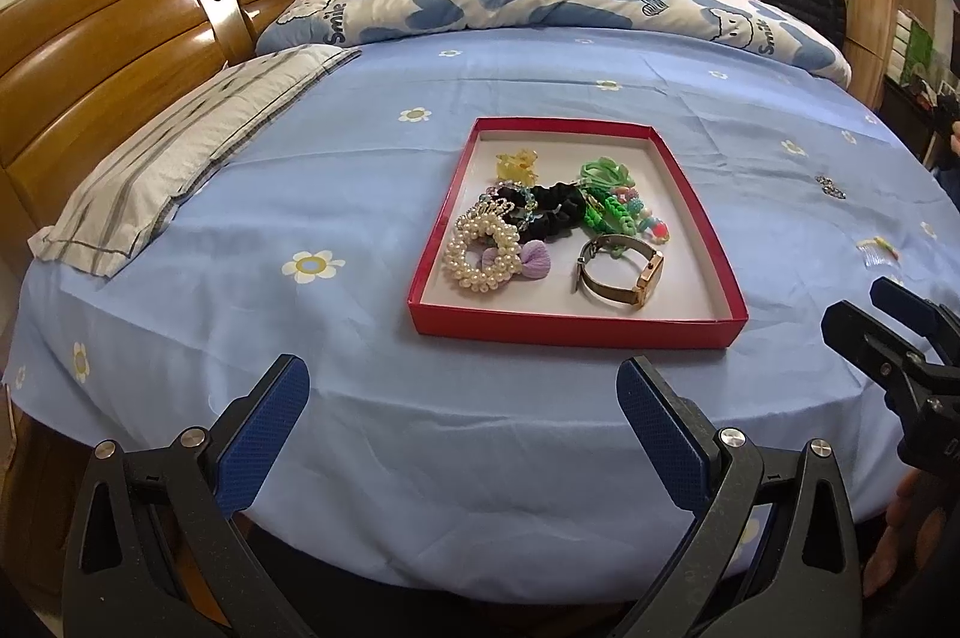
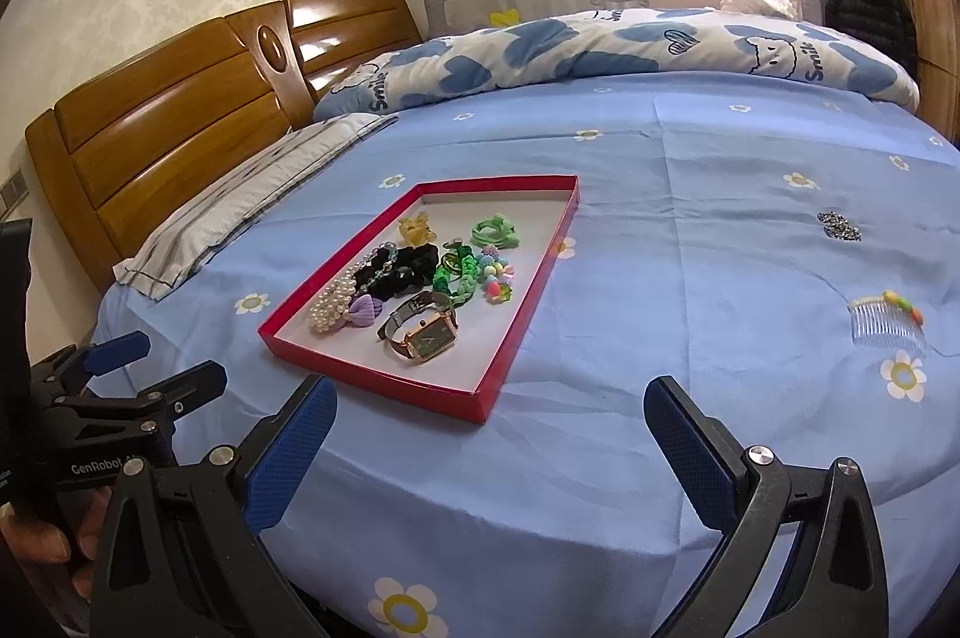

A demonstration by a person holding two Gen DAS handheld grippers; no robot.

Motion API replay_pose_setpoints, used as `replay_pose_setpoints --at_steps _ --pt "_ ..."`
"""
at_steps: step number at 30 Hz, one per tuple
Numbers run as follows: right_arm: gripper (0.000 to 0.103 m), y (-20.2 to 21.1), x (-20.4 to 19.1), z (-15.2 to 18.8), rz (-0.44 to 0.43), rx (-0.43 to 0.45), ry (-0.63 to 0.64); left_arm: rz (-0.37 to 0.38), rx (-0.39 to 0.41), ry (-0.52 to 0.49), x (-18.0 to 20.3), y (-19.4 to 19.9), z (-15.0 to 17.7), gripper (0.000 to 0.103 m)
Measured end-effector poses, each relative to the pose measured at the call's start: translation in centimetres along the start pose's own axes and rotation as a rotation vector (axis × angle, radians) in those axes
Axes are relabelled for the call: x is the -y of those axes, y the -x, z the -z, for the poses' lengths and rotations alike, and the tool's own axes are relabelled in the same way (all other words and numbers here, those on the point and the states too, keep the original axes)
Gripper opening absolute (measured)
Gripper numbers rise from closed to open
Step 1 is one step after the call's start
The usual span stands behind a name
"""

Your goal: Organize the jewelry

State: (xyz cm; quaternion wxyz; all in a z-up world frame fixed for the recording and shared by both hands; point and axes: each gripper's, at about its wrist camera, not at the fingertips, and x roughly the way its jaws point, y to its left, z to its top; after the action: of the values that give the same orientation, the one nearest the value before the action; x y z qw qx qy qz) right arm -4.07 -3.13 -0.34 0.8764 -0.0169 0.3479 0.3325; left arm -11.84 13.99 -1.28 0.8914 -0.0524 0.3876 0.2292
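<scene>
Hovering over the near edge of the bed, the left gripper [image 1: 462, 434] and the right gripper [image 2: 489, 452] both have their blue-padded jaws spread wide apart, holding nothing. Just ahead on the blue flowered sheet [image 2: 690, 230] lies a red tray [image 1: 576, 329] with a pearl bracelet [image 1: 480, 248], a watch [image 1: 624, 278], black scrunchies and green bands. A clear comb [image 2: 888, 323] and a sparkly clip [image 2: 839, 225] lie on the sheet well right of the tray.

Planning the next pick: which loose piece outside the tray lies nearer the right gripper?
The clear hair comb with coloured beads; the sparkly dark clip lies farther up the bed.
</scene>
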Motion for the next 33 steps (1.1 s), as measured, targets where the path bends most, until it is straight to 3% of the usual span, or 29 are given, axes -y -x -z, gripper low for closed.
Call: replay_pose_setpoints --at_steps 33 --pt "0.103 -0.31 -0.99 0.18 -0.006 -0.021 0.026 -0.004 -0.003 0.016 -0.26 -0.07 0.15 0.103"
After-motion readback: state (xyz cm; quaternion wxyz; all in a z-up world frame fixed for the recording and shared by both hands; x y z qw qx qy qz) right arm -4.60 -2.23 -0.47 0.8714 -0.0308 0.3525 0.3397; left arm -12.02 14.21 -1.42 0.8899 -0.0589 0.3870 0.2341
